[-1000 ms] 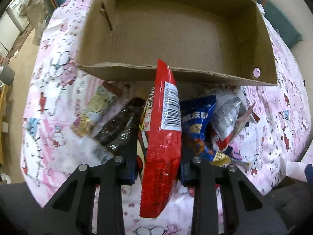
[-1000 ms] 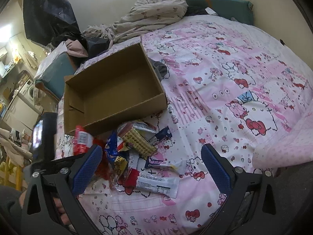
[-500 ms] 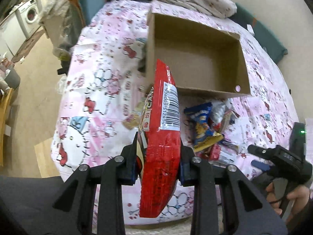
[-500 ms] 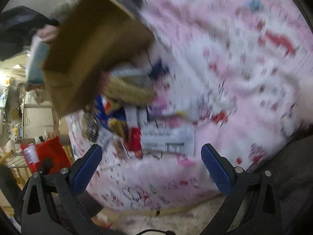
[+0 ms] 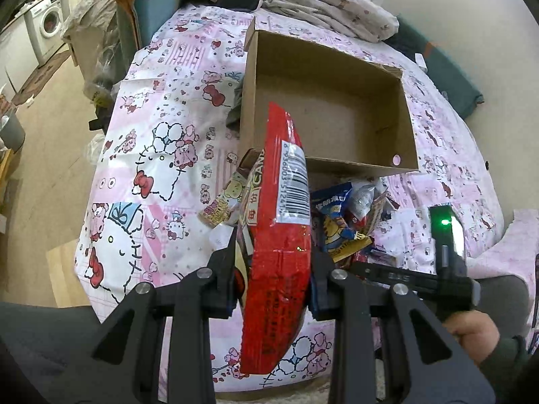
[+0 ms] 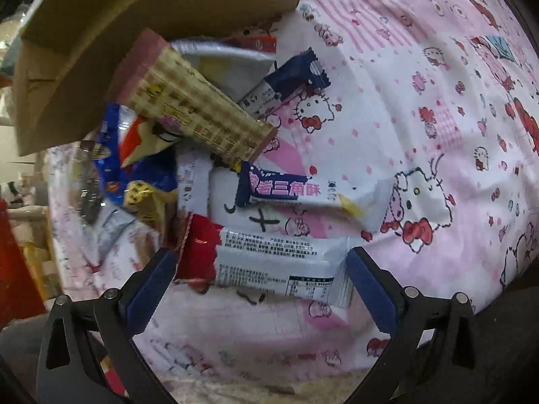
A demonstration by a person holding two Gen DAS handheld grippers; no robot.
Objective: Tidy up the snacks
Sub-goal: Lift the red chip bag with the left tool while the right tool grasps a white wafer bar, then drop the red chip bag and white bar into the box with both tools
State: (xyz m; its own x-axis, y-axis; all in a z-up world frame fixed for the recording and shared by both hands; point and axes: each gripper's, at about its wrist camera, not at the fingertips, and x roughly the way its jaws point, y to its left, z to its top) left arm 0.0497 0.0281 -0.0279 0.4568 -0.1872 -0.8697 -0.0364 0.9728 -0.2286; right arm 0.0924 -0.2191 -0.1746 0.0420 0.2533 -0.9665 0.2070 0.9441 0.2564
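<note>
My left gripper [image 5: 273,262] is shut on a red candy bag [image 5: 279,229] and holds it upright above the bed, short of the empty cardboard box [image 5: 337,114]. A pile of snack packets [image 5: 350,222] lies in front of the box. My right gripper [image 6: 259,269] is open, its blue pads either side of a white and red packet [image 6: 279,262] on the sheet. A white and navy packet [image 6: 303,195] and a checkered yellow packet [image 6: 198,107] lie beyond it. The box edge [image 6: 134,10] is at the top left.
The bed has a pink cartoon-cat sheet [image 5: 151,168]. Crumpled bedding [image 5: 323,3] lies behind the box. The floor and a washing machine [image 5: 47,23] are at the left. The right gripper's body and hand [image 5: 451,289] show in the left wrist view.
My left gripper has lifted the red bag up and back from the pile. My right gripper has swung down close over the white and red packet.
</note>
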